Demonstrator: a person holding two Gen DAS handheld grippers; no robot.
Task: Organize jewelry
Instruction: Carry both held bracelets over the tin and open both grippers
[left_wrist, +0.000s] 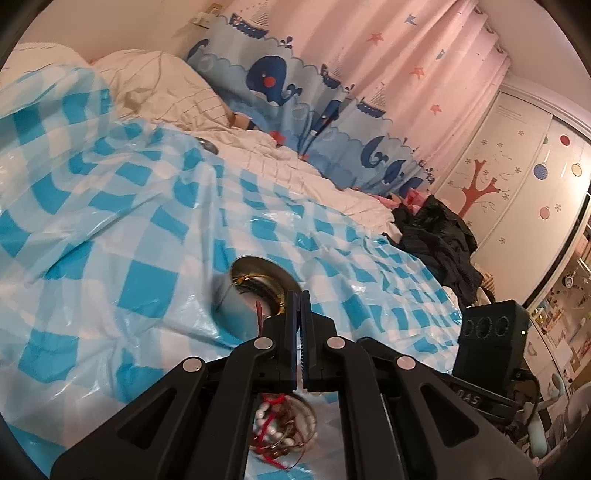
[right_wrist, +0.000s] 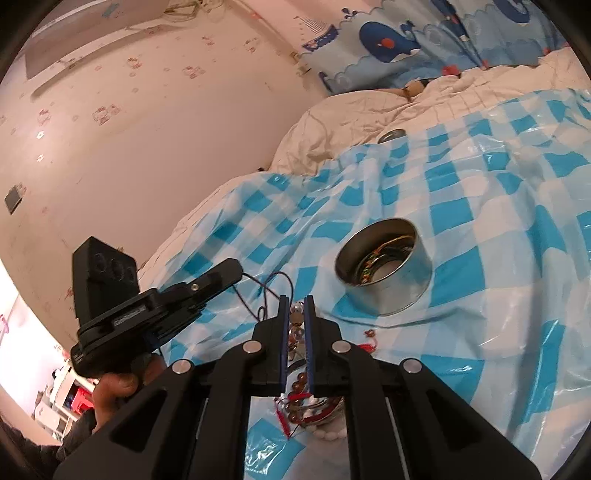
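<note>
An open round tin (right_wrist: 384, 266) stands on the blue-checked plastic sheet (right_wrist: 498, 229) with gold and coloured bangles lying inside it. My right gripper (right_wrist: 296, 299) is shut on a strand of brown and clear beads (right_wrist: 295, 320), lifted a little above a tangled jewelry pile (right_wrist: 314, 410) of beads, bangles and red thread. My left gripper (right_wrist: 236, 273) is to the left of the tin, shut, with a thin dark cord (right_wrist: 284, 277) looping from its tip. In the left wrist view the left gripper (left_wrist: 300, 295) is just in front of the tin (left_wrist: 255, 291), above the pile (left_wrist: 284, 424).
A small round lid (right_wrist: 392, 136) lies at the sheet's far edge on the cream duvet (right_wrist: 351, 118). A heap of black clothes (left_wrist: 439, 240) sits at the bed's right end. A whale-print curtain (left_wrist: 280, 85) hangs behind. A person's hand (right_wrist: 118, 384) grips the left gripper's handle.
</note>
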